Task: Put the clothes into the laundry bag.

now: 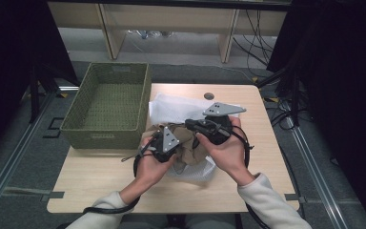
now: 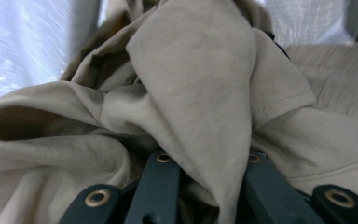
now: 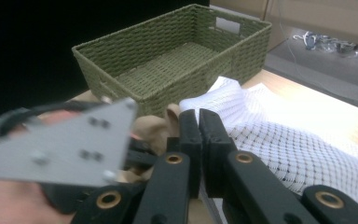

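A crumpled tan cloth (image 1: 190,153) lies between my two grippers on the wooden table (image 1: 100,181), on top of a white mesh cloth (image 1: 171,107). My left gripper (image 1: 177,145) is pushed into the tan cloth from the left. In the left gripper view a fold of the tan cloth (image 2: 191,84) runs down between the jaws, and the left gripper (image 2: 209,158) is shut on it. My right gripper (image 1: 188,123) points left over the pile. In the right gripper view the right gripper (image 3: 199,114) has its jaws pressed together, with nothing visible between them.
A green woven basket (image 1: 102,136) stands at the table's left, with nothing inside it (image 3: 135,35). The white mesh cloth (image 3: 284,144) spreads right of the right jaws. The left gripper's grey plate (image 3: 65,144) sits close in front. Table legs and cables lie beyond the far edge.
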A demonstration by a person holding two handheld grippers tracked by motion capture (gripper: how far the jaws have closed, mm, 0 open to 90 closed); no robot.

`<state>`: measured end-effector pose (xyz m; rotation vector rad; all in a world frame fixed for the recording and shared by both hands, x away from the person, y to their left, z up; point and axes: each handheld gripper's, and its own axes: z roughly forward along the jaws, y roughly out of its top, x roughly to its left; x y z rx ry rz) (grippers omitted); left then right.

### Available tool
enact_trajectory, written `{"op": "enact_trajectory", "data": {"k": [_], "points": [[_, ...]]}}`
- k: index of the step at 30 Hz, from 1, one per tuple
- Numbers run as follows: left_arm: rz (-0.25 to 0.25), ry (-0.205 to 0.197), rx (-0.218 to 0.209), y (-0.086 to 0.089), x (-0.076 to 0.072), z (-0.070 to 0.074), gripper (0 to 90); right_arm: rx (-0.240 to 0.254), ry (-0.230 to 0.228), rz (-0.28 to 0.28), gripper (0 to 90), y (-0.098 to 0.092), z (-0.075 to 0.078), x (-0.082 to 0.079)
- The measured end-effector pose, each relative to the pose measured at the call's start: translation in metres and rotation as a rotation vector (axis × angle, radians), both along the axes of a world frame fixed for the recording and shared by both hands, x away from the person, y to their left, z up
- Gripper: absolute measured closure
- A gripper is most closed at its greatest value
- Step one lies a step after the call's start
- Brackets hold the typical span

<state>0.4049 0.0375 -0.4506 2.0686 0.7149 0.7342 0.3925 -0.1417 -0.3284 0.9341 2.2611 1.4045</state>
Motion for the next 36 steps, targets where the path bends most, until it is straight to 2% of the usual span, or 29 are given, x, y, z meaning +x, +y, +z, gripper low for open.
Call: {"op": "enact_trajectory", "data": {"k": [1,2,3,4,6,7,8,9,11,12,13,15,18,19,20,22,23,24,25,26,27,28,29,32,34,36], "points": [[0.012,0.006,-0.038,-0.005,0.0,-0.004,83.8,-0.003,0.002,-0.002,89.7,-0.001,-0.001,0.001],[0.005,0.007,-0.033,-0.006,0.0,-0.004,83.8,0.003,0.003,-0.007,89.7,-0.001,-0.001,0.001],[0.003,0.017,-0.046,-0.008,-0.001,-0.003,83.9,0.005,0.013,-0.013,89.7,-0.002,-0.001,0.001],[-0.02,0.018,-0.02,-0.005,-0.001,0.002,84.0,0.004,-0.001,0.006,89.7,-0.002,-0.002,0.003],[-0.01,-0.003,-0.078,-0.002,-0.004,0.01,84.2,-0.001,-0.004,0.002,89.7,-0.004,-0.001,0.002],[-0.003,-0.011,-0.108,0.0,-0.006,0.014,84.2,0.016,0.009,-0.014,89.7,-0.003,0.0,0.001],[0.006,-0.025,-0.123,0.002,-0.007,0.018,84.2,0.012,0.014,-0.021,89.7,-0.005,0.001,0.001],[0.015,-0.04,-0.124,0.005,-0.008,0.023,84.3,0.021,0.007,-0.012,89.7,-0.005,0.002,0.001],[0.023,-0.06,-0.139,0.01,-0.011,0.03,84.2,0.006,-0.013,-0.016,89.7,-0.007,0.003,0.001],[0.029,-0.075,-0.133,0.011,-0.012,0.033,84.3,0.018,0.002,-0.016,89.7,-0.006,0.004,0.0],[0.033,-0.093,-0.132,0.012,-0.014,0.036,84.2,0.015,-0.001,-0.017,89.7,-0.006,0.004,0.0],[0.031,-0.1,-0.107,0.013,-0.015,0.039,84.1,0.022,-0.005,-0.008,89.7,-0.005,0.004,0.0],[0.002,-0.081,-0.052,0.008,-0.011,0.034,84.0,0.015,-0.007,-0.007,89.7,-0.004,0.004,-0.001],[-0.009,-0.052,-0.029,0.005,-0.008,0.028,83.9,0.009,-0.018,-0.01,89.7,-0.004,0.004,-0.001],[-0.021,-0.048,-0.004,0.002,-0.005,0.022,83.8,0.02,-0.002,0.0,89.7,-0.003,0.003,-0.001],[-0.022,-0.027,0.045,-0.003,0.003,0.011,83.6,0.005,-0.006,-0.007,89.7,-0.003,0.001,0.0],[0.0,-0.026,0.0,-0.007,0.007,0.003,83.5,0.0,0.004,-0.007,89.7,-0.003,0.0,0.001],[-0.016,-0.015,0.046,-0.008,0.011,-0.001,83.3,0.001,0.004,-0.005,89.7,-0.003,-0.001,0.002],[-0.008,-0.013,0.029,-0.011,0.013,-0.006,83.1,0.005,0.019,-0.02,89.7,-0.002,-0.003,0.002],[-0.005,-0.008,0.019,-0.014,0.015,-0.01,82.8,-0.005,0.006,0.001,89.7,-0.003,-0.004,0.004],[-0.047,0.001,0.119,-0.011,0.016,-0.007,82.7,0.004,0.035,-0.013,89.7,-0.002,-0.005,0.004],[-0.013,-0.005,0.018,-0.017,0.015,-0.012,82.5,-0.006,0.039,-0.014,89.7,-0.004,-0.005,0.004],[-0.018,-0.007,0.026,-0.017,0.015,-0.011,82.4,0.006,0.041,-0.012,89.7,-0.004,-0.007,0.005],[-0.024,-0.029,-0.017,-0.014,0.009,0.001,83.1,0.007,0.04,-0.025,89.7,-0.006,-0.005,0.005],[-0.02,-0.074,-0.075,-0.009,0.002,0.013,83.3,0.01,0.025,-0.026,89.8,-0.007,-0.003,0.004],[-0.021,-0.094,-0.114,-0.006,-0.003,0.022,83.4,0.012,0.006,-0.029,89.7,-0.008,-0.001,0.004]]}}
